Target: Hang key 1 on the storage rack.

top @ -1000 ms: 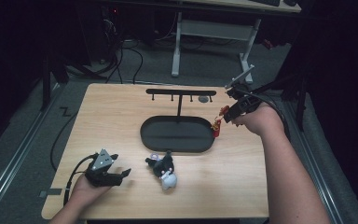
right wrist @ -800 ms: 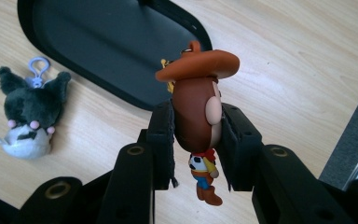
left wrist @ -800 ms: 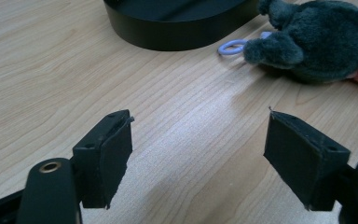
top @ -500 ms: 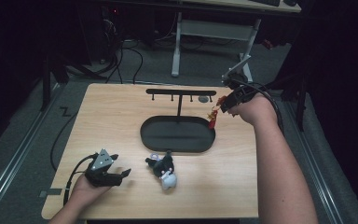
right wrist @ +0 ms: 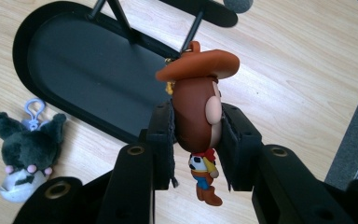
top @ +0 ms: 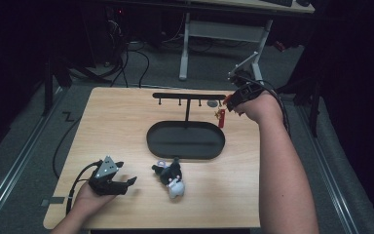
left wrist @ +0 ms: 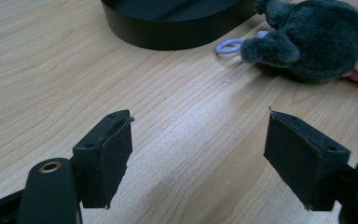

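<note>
— Near the table's front edge, what is seen?
— Left gripper (top: 111, 178) is rested, jaws spread wide, beside the plush toy (top: 170, 176).
— And farther back?
— Cowboy keychain (right wrist: 196, 122) is pinched by the right gripper (right wrist: 196, 147) under the hook rack (top: 189, 96). Its loop must probably be lifted onto a hook next.
</note>
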{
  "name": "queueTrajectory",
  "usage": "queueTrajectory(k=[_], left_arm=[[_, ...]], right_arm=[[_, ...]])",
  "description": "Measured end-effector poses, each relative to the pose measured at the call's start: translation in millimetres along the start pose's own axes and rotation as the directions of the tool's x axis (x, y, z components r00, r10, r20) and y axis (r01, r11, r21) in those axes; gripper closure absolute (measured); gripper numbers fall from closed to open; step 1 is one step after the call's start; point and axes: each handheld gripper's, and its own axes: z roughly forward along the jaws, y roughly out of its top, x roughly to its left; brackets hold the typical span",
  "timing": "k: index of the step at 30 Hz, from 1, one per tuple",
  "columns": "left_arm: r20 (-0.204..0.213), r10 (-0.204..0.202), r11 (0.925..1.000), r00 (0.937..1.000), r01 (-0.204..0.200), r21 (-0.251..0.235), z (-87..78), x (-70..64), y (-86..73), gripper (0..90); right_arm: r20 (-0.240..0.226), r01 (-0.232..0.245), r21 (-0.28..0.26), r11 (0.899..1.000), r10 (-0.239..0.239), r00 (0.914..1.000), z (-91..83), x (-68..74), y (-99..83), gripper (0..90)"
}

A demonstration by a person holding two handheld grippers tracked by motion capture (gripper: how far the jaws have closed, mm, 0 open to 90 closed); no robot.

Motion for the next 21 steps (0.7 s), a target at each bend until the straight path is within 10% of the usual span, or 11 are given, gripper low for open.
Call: queueTrajectory(k=[21], left_arm=[[0.005,0.001,1.0000,1.0000,-0.001,0.004,0.6,0.2,-0.3,23.7]], right_arm=[[0.043,-0.047,0.001,0.999,0.046,0.9980,31.9,-9.4,-7.0,68.3]])
